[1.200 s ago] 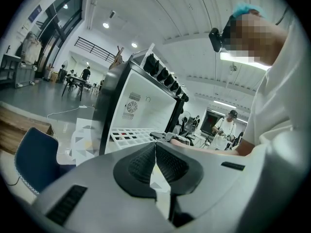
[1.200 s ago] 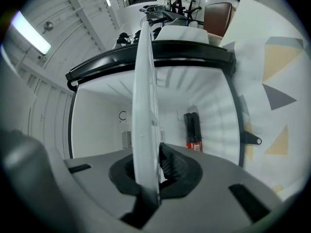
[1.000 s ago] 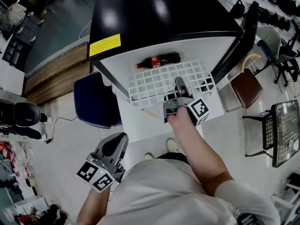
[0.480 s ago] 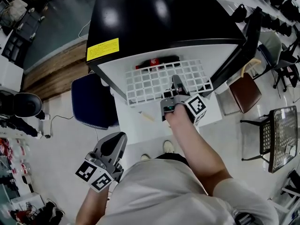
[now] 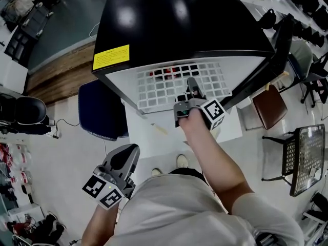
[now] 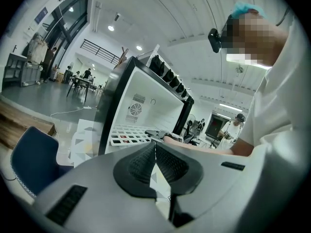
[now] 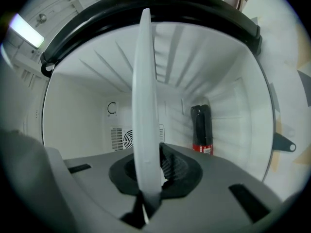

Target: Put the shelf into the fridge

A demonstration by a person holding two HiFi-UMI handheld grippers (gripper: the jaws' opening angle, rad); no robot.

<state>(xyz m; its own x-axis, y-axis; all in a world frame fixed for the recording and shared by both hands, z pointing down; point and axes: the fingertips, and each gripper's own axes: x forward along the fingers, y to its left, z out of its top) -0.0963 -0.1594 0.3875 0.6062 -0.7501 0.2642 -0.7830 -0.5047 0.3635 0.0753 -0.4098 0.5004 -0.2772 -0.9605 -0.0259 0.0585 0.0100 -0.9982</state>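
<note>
A white wire grid shelf [image 5: 177,83] lies partly inside the open black fridge [image 5: 179,24], its far edge under the fridge top. My right gripper [image 5: 191,86] is shut on the shelf's near edge; in the right gripper view the shelf [image 7: 145,106] runs edge-on between the jaws into the white fridge interior [image 7: 87,106]. A cola bottle [image 7: 202,130] rests inside and shows through the grid [image 5: 171,72]. My left gripper [image 5: 124,160] hangs low by my left side, shut and holding nothing, with its pads [image 6: 167,165] pressed together.
The fridge door [image 5: 266,55] stands open on the right. A blue chair [image 5: 102,111] sits left of the fridge, a brown seat [image 5: 266,104] and a black mesh chair [image 5: 302,152] to the right. A wooden platform [image 5: 56,70] lies to the left.
My right gripper has pushed the shelf forward into the fridge, so it now covers the bottle. The left gripper has stayed put.
</note>
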